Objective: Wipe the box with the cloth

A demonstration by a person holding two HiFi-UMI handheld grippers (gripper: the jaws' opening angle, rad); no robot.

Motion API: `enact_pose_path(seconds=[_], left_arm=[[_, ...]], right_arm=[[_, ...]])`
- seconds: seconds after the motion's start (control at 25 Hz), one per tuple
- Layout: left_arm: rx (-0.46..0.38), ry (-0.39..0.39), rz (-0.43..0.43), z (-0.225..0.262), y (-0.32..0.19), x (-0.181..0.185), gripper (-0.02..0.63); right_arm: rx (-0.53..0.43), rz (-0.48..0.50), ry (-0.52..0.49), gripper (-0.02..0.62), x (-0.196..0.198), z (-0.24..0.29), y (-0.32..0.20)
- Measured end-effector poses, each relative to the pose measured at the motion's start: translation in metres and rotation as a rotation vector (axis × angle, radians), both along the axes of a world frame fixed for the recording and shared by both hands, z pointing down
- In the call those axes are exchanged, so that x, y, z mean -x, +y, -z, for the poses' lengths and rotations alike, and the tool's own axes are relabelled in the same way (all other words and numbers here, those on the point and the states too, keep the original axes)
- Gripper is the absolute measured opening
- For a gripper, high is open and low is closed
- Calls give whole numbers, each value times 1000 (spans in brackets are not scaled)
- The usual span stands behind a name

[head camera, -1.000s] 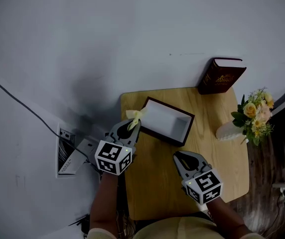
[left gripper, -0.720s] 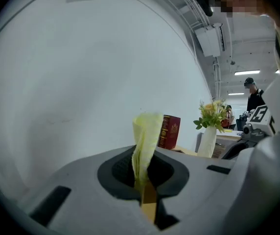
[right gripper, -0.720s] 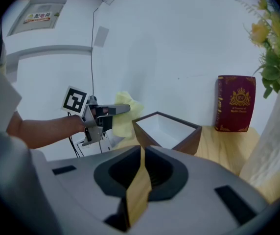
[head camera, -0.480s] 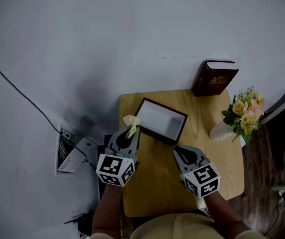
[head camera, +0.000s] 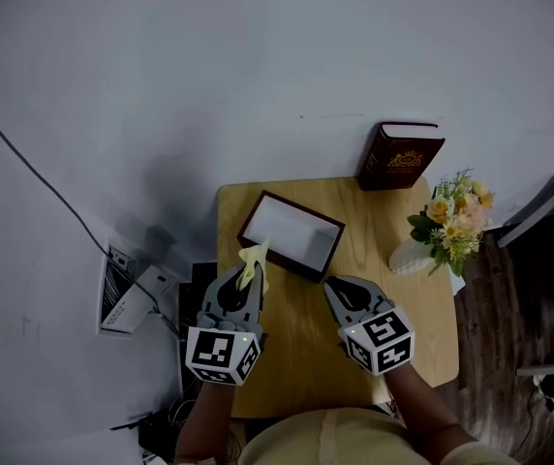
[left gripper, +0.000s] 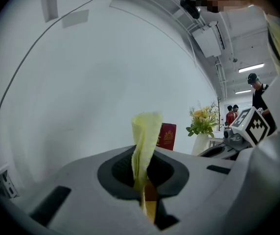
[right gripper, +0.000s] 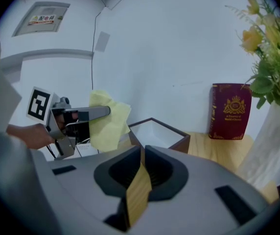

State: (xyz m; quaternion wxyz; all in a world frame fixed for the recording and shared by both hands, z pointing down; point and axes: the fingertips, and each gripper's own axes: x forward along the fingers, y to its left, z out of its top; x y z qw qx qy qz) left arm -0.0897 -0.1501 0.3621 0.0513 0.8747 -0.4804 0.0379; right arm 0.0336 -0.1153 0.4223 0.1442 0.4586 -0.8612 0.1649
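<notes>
Box (head camera: 290, 235): dark-rimmed, open upward, white inside walls and floor showing. It sits at the far left of the wooden table (head camera: 301, 356), long axis left to right, skewed slightly.
Yellow cloth (head camera: 254, 264): pinched in the left gripper (head camera: 255, 271), just beside the box's near left corner.
Right gripper (head camera: 335, 286): jaws pressed together, holding nothing.
Vase (head camera: 410, 256): holds flowers (head camera: 448, 221).
Red book (head camera: 399, 158): upright.

left hand-held gripper (head camera: 255, 273) with cloth (head camera: 252, 259) | pulled back from box (head camera: 292, 229) | raised
</notes>
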Motion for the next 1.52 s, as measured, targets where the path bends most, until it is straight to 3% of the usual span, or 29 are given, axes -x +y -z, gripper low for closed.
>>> enact_pose_path(seconds=[0.24,0.52,0.68,1.12,1.36,1.52], left_arm=[[22,2,9,-9,20,-19,29],[120,23,62,-43,36,-26,29],[143,30,86,-51,41,-23,29],[170,39,109,-59,53,-10,29],[181,44,107,-61,52,-8,29],[183,43,105,-61,51,-6,29]], right_arm=[[-2,27,32,34,-8,-4,-7],[-16,86,106,38,-2,-19,-18],[-33,135,135,92,14,-23,-22],[-102,183,333,97,28,-29,-33],[-62,245,416,92,35,-32,-35],[-40,249,416,64,34,-33,-36]])
